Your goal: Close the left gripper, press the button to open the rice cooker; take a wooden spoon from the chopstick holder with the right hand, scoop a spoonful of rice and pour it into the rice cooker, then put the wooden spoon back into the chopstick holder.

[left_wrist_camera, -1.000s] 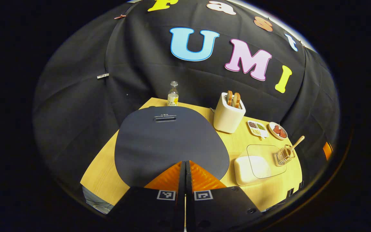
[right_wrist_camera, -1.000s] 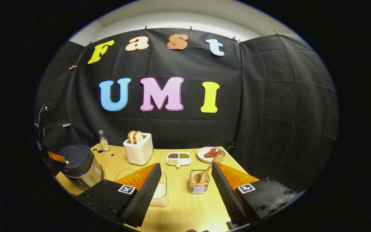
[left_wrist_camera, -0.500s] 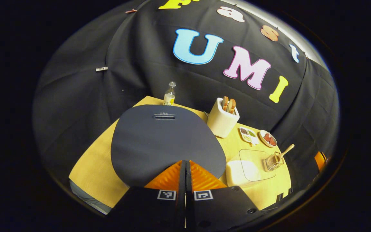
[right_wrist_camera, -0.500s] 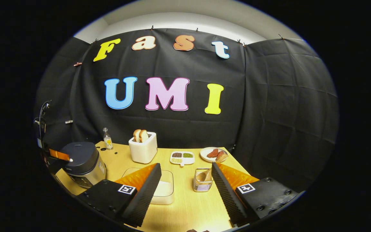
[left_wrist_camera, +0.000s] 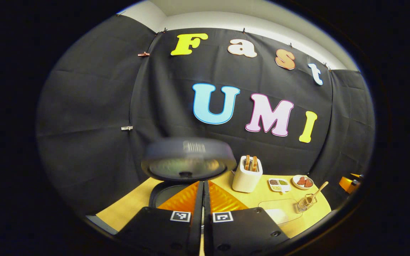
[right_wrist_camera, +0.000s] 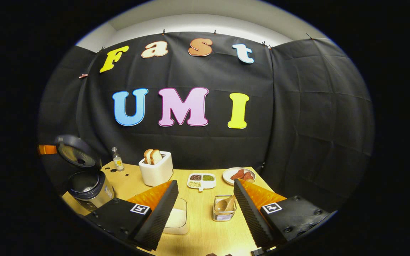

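The rice cooker [right_wrist_camera: 87, 186] stands open at the table's far left, lid raised, before the left gripper [left_wrist_camera: 203, 193] (fingers together), while the right gripper [right_wrist_camera: 205, 199], fingers spread apart, faces the chopstick holder [right_wrist_camera: 223, 212], its wooden spoon [right_wrist_camera: 225, 204] leaning right.

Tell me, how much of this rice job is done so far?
The rice cooker is open, its lid up, and the left gripper is shut. The open right gripper faces the wooden spoon in the chopstick holder. Taking it, scooping, pouring and returning remain.
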